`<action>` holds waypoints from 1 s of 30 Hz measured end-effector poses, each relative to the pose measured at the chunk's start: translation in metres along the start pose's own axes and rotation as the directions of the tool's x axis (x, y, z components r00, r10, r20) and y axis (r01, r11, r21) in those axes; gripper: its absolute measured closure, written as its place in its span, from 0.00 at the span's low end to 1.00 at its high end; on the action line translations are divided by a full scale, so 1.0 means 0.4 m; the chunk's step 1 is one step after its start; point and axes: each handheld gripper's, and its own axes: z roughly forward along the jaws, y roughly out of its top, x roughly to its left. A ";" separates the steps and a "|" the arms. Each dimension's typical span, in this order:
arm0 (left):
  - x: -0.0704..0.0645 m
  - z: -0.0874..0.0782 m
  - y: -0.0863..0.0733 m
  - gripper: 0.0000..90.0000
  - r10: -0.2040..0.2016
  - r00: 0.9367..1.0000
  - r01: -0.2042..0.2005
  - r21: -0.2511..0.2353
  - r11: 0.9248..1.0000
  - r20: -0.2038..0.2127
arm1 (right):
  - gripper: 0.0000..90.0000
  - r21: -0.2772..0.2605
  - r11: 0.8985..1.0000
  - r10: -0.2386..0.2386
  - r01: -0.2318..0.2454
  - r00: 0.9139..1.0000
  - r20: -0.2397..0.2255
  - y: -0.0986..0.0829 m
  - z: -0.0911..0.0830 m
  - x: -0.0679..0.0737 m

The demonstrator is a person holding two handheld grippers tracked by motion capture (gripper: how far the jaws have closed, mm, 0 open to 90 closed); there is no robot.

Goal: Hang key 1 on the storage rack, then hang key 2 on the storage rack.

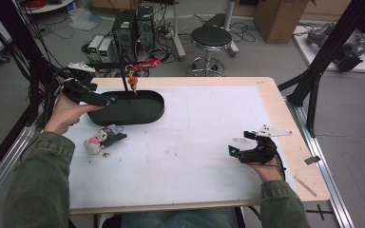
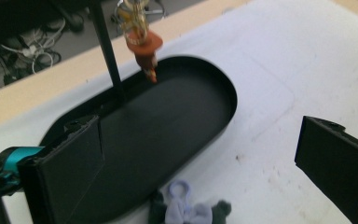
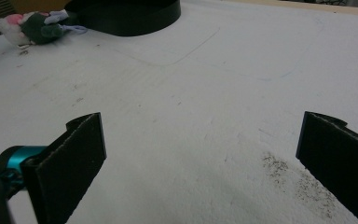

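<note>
- Left gripper (image 1: 105, 99): held over the near-left end of the tray (image 1: 157, 113), angled in toward it. Its jaws stand wide apart and hold nothing; in the left gripper view the tray floor shows between them. Likely it is poised here to work at the stand or fetch the plush below.
- Plush (image 1: 102, 138): a small soft toy, pink, white and dark, lying on its side on the white mat (image 1: 195, 142) just in front of the tray, apart from it. It lies within easy reach of the left gripper.
- Stand (image 1: 124, 78): a thin black post rising from the tray's far side, with a crossbar on top.
- Charm (image 1: 132, 82): an orange trinket hanging from the crossbar over the tray, so it would drop into the tray if it fell.
- Right gripper (image 1: 237, 152): resting low near the mat's right edge, well apart from the tray, seemingly parked. Its jaws are wide too, with bare mat between them.
</note>
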 end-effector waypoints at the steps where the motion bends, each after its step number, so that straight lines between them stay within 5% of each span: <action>1: 0.002 0.004 -0.008 0.02 0.002 1.000 -0.003 0.013 1.000 0.004 | 0.01 -0.001 1.000 0.000 0.000 1.000 0.003 0.000 0.000 0.000; 20: 0.008 0.055 -0.130 0.02 0.038 0.999 -0.039 0.135 0.990 0.013 | 0.01 0.000 1.000 -0.004 0.004 1.000 0.010 0.000 -0.003 0.001; 30: 0.021 0.080 -0.194 0.02 0.010 0.999 -0.018 0.184 0.983 0.048 | 0.01 0.012 1.000 -0.005 0.005 1.000 0.014 -0.001 -0.002 0.002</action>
